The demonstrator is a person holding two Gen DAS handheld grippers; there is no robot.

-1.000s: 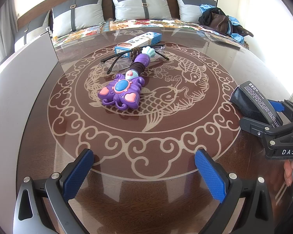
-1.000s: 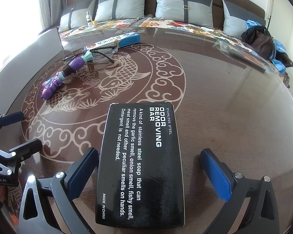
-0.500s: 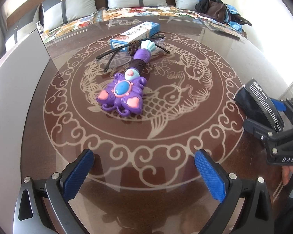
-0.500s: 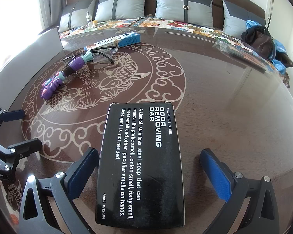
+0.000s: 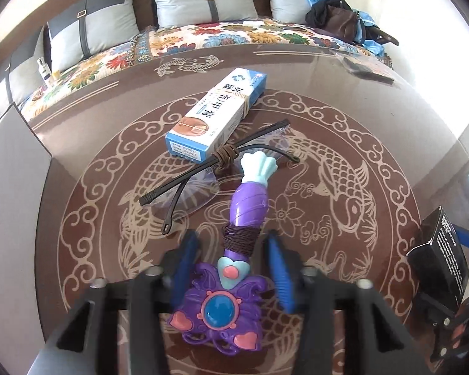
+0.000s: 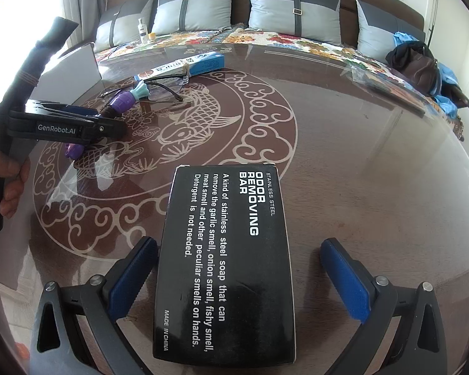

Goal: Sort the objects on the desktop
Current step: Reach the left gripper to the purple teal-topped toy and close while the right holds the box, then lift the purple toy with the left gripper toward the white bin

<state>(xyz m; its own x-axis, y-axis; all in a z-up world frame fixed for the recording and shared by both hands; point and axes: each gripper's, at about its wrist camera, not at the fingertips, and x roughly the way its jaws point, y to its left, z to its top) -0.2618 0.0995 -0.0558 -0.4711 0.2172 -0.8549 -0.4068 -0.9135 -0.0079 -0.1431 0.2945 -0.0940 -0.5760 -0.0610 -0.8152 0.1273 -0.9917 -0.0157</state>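
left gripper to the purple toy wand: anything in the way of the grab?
Nothing visible. The left gripper already straddles the purple toy wand, a blue pad on each side of its neck; jaws have just been closing, with gaps still showing. The glasses lie beyond, beside the wand's far end, outside the jaws.

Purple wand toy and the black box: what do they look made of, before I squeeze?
Purple wand toy: hard moulded plastic by the look, glossy, with highlights on its blue gem; dark cord wraps the handle. Black box: printed cardboard, probably, with a slight sheen, sharp folded edges and white lettering.
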